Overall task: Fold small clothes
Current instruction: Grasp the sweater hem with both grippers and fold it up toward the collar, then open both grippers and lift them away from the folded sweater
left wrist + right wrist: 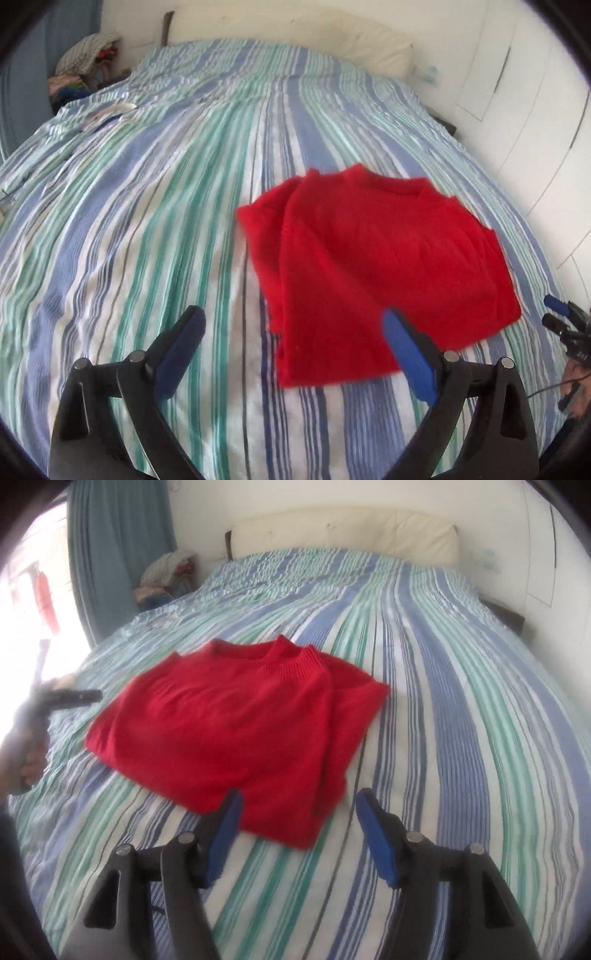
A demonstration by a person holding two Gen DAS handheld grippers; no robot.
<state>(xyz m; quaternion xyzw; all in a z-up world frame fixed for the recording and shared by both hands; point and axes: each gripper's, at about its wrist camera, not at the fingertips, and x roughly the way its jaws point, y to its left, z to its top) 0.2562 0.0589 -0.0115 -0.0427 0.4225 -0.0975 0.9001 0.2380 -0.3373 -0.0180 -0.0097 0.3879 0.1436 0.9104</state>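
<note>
A red knit sweater (373,266) lies folded flat on the striped bed, collar toward the headboard; it also shows in the right wrist view (240,731). My left gripper (291,325) is open and empty, held above the sweater's near left corner. My right gripper (299,808) is open and empty, above the sweater's near right corner. The right gripper shows at the right edge of the left wrist view (565,325). The left gripper shows at the left of the right wrist view (70,698), beside the sweater's left edge.
The bed (147,221) has a blue, green and white striped cover and a cream headboard (347,531). A pile of clothes (85,70) sits beside the bed's far left corner. White cupboard doors (535,122) stand to the right, a blue curtain (118,546) to the left.
</note>
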